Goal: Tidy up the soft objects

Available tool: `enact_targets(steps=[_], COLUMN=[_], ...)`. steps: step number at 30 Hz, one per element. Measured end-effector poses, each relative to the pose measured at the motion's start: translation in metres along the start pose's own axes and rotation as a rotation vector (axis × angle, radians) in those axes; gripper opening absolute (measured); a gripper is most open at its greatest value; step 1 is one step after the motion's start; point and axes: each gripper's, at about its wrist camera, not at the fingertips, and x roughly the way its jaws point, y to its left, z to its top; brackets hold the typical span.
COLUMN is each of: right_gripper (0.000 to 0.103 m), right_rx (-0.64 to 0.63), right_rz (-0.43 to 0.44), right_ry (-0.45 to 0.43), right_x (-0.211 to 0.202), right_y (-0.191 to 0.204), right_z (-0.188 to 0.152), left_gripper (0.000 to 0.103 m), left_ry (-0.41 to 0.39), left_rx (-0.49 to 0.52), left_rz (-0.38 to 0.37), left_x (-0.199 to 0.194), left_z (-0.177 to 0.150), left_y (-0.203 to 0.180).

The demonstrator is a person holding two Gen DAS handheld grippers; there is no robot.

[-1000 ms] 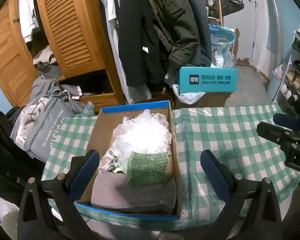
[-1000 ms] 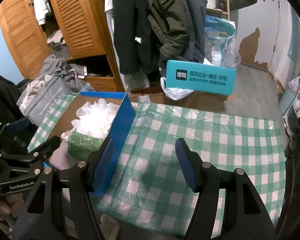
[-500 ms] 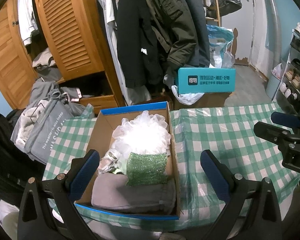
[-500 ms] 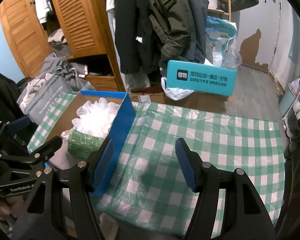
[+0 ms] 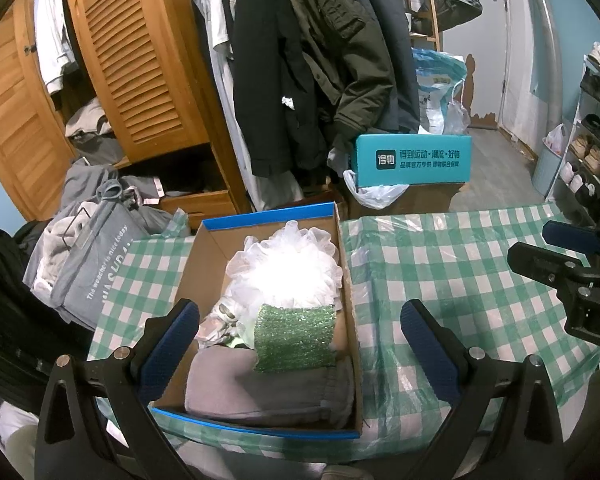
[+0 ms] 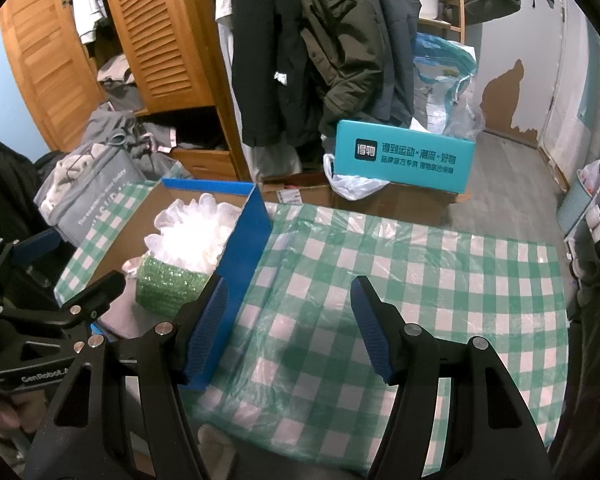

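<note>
An open cardboard box with a blue rim (image 5: pixel 268 214) (image 6: pixel 242 236) sits on the left of a green-checked table. Inside lie a white mesh bath puff (image 5: pixel 286 268) (image 6: pixel 194 236), a glittery green sponge (image 5: pixel 296 338) (image 6: pixel 166 282) and a folded grey cloth (image 5: pixel 260 388). My left gripper (image 5: pixel 300 336) hovers open over the box's near half, nothing between its fingers. My right gripper (image 6: pixel 288 320) hangs open above the bare tablecloth just right of the box, empty. The right gripper (image 5: pixel 572 264) also shows at the right edge of the left wrist view.
The checked tablecloth (image 6: pixel 420 280) is covered in clear plastic. Behind the table hang dark coats (image 5: pixel 300 64) by a wooden louvred wardrobe (image 5: pixel 140 60). A teal box (image 5: pixel 412 160) sits on cartons on the floor, a grey bag of clothes (image 5: pixel 96 256) at left, shoe shelves (image 5: pixel 592 128) at right.
</note>
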Motion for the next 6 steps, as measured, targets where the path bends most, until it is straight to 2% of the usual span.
enact_targets(steps=[6], right_gripper=[0.063], right_rx=[0.001], right_rz=[-0.004], right_ry=[0.000], right_x=[-0.0003], right_y=[-0.0005], right_z=[0.0001], left_gripper=[0.102], left_ry=[0.000], left_rx=[0.001], left_rz=[-0.004], left_x=[-0.0021], left_z=[0.0008], left_y=[0.0017])
